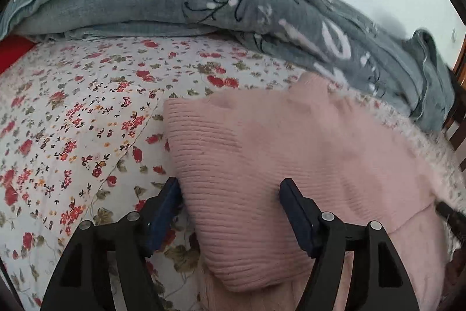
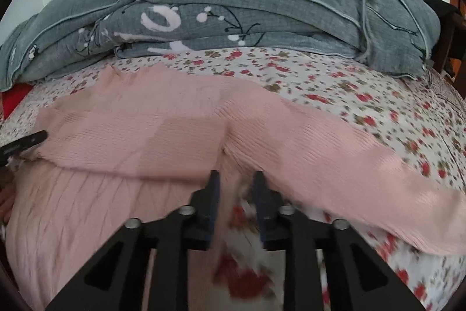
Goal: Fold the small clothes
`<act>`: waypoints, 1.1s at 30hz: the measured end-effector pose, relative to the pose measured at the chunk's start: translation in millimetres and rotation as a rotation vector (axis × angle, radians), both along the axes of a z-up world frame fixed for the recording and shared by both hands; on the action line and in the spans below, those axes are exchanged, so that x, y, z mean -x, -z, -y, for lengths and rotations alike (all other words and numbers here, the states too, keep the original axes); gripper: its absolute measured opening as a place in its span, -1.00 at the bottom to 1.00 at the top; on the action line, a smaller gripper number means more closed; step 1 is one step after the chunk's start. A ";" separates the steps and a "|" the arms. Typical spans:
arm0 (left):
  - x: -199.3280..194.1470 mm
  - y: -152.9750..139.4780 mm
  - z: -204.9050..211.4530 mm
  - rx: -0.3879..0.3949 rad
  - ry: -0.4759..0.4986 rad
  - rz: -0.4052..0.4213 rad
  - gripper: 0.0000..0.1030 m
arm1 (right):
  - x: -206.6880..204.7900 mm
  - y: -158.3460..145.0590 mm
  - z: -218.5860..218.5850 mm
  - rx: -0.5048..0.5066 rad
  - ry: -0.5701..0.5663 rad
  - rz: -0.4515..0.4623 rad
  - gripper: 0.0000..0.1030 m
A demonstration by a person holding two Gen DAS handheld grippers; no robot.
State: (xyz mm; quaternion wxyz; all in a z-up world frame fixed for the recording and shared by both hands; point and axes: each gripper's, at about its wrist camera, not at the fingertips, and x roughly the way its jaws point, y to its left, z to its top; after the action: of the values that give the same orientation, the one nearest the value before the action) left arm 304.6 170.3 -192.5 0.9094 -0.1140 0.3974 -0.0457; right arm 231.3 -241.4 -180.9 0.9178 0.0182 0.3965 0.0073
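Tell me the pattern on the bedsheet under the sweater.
The bedsheet is white with small red flowers and green leaves, clearest in the left wrist view.

Left claw (image 1: 230, 191) gapes wide; right claw (image 2: 236, 179) stands narrowly parted.

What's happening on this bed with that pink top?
A person is folding a pink knit sweater on a flowered bedsheet, using a pair of tongs in each hand. The left tongs stand open around a folded sleeve edge. The right tongs are narrowly parted at the sweater's near edge. A grey quilt lies heaped behind.
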 end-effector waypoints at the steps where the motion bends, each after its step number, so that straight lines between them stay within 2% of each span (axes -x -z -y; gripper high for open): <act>1: 0.6 1.0 -0.3 -0.003 -0.001 0.000 0.34 | 8.4 -1.2 4.3 0.008 -0.002 0.002 -0.51; 4: 3.4 0.4 4.8 -0.046 -0.011 0.004 0.39 | 34.9 -3.2 19.7 0.075 0.031 0.013 -0.51; 7: 6.2 1.1 8.7 -0.076 -0.021 0.005 0.44 | 64.0 -4.8 46.5 0.056 0.080 0.018 -0.51; 10: 10.3 -1.5 8.5 -0.066 -0.019 0.003 0.51 | 92.1 -6.0 82.0 0.045 0.157 0.042 -0.49; 11: 14.4 -2.0 7.0 -0.058 -0.005 0.005 0.53 | 96.9 -5.8 89.8 0.051 0.176 0.045 -0.45; 13: 27.0 -2.2 2.0 -0.051 0.030 0.022 0.62 | 112.0 -3.2 115.8 0.050 0.237 0.047 -0.19; 16: 46.6 -2.4 -7.5 -0.024 0.045 0.043 0.66 | 129.6 0.6 155.9 0.008 0.308 0.041 -0.04; 19: 57.5 -2.1 -8.3 -0.037 0.032 0.058 0.69 | 144.2 6.5 189.9 -0.024 0.387 0.057 0.05; 24: 56.2 -3.5 0.3 -0.106 0.024 0.050 0.75 | 158.7 18.0 230.8 -0.173 0.452 0.099 0.08; 33: 56.0 -2.1 0.5 -0.117 0.023 0.049 0.77 | 164.6 25.4 267.3 -0.303 0.518 0.169 0.11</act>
State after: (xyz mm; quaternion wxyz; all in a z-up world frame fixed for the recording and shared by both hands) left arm 248.6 169.8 -190.3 0.9233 -0.0549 0.3784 -0.0357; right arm 66.8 -508.7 -206.2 0.9058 0.2544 0.2951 -0.1662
